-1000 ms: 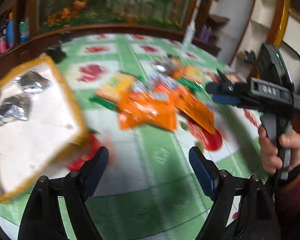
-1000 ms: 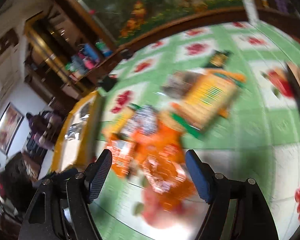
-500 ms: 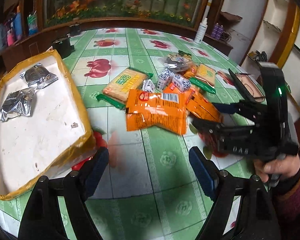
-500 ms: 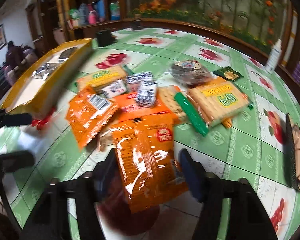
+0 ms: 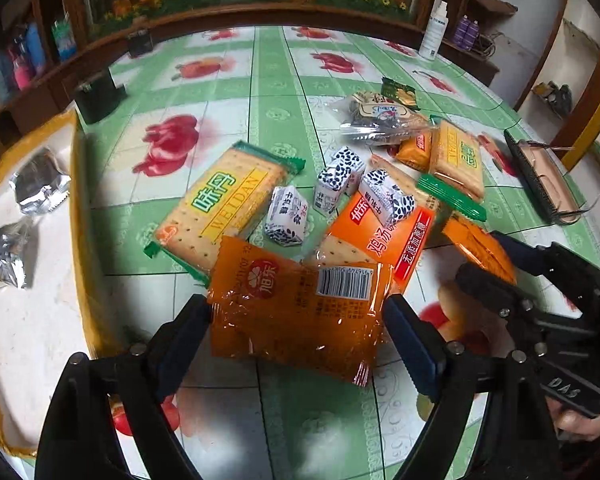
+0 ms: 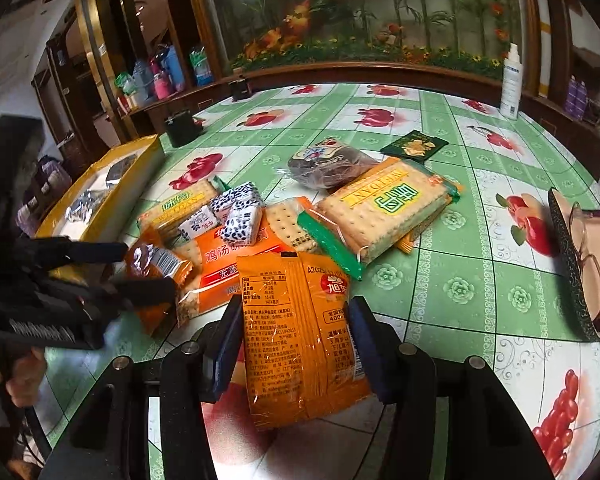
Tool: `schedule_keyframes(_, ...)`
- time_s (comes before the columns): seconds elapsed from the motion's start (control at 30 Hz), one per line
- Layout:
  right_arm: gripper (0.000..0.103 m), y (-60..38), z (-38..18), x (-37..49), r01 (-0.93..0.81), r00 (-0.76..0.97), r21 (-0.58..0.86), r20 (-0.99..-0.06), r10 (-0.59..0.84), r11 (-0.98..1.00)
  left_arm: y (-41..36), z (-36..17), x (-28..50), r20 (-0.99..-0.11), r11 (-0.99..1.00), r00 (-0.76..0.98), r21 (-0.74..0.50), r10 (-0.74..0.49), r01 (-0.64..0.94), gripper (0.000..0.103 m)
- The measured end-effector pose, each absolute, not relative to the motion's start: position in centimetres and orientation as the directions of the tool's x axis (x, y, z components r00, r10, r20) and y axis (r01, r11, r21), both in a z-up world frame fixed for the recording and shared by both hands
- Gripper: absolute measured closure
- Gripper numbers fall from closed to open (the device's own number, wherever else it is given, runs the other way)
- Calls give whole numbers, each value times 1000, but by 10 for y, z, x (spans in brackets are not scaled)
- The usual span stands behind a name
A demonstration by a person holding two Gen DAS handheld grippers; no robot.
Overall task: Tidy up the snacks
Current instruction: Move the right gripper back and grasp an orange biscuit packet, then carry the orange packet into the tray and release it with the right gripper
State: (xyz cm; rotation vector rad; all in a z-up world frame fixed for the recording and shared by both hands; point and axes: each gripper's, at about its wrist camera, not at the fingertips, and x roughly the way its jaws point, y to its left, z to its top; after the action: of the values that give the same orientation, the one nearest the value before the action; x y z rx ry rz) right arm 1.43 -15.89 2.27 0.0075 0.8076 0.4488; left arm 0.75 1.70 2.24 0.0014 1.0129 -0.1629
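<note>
A pile of snacks lies on the green flowered tablecloth (image 5: 284, 80). My left gripper (image 5: 296, 332) is open with its fingers on either side of an orange packet with a barcode (image 5: 296, 304). My right gripper (image 6: 292, 344) has its fingers against both sides of another orange packet (image 6: 300, 340), seemingly closed on it; it also shows in the left wrist view (image 5: 484, 252). Behind lie cracker packs (image 5: 228, 204) (image 6: 384, 204), an orange cracker pack (image 5: 384, 240), small black-and-white wrapped sweets (image 5: 340, 180) and a clear bag of dark snacks (image 6: 328, 164).
A yellow-rimmed tray (image 5: 80, 184) with two silver foil packets (image 5: 40, 188) sits at the left. A glasses case with glasses (image 6: 584, 264) lies at the right. A small dark green packet (image 6: 414, 146), a black box (image 6: 182, 128) and a white bottle (image 6: 510, 80) stand farther back.
Both grippers moved forward into the snack pile. The left fingers now flank the barcode packet, and the right fingers have narrowed onto the other orange packet.
</note>
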Motion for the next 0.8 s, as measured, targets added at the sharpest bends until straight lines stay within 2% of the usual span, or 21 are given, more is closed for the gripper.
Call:
schedule_keyframes(0.07, 46, -165, 22, 16, -371, 595, 206, -696, 402, 905, 10, 23, -1, -842, 979, 514, -78, -165, 186, 20)
schedule_keyframes(0.1, 46, -168, 22, 18, -362, 591, 222, -697, 407, 905, 8, 23, -6, -840, 977, 516, -72, -169, 203, 28)
schedule_keyframes(0.23, 46, -173, 20, 19, -345, 582, 252, -698, 417, 904, 1, 18, -27, -832, 968, 528, -44, -173, 248, 28)
schedule_keyframes(0.37, 46, -171, 21, 18, -351, 582, 249, -697, 419, 903, -4, 20, -30, -833, 962, 528, -20, -168, 274, 24)
schedule_keyframes(0.43, 46, -171, 20, 18, -347, 580, 253, -699, 418, 903, -8, 17, -27, -846, 961, 510, -9, -155, 277, 11)
schedule_keyframes(0.57, 46, -172, 20, 19, -341, 578, 258, -701, 418, 904, -15, 10, -24, -856, 960, 497, 3, -142, 279, 11)
schedule_keyframes(0.63, 46, -172, 19, 19, -342, 577, 256, -703, 417, 904, -15, 7, -24, -854, 958, 493, -19, -165, 288, 6)
schedule_keyframes(0.8, 46, -171, 19, 19, -342, 575, 257, -704, 418, 904, -20, 7, -32, -853, 941, 486, -17, -190, 337, 6)
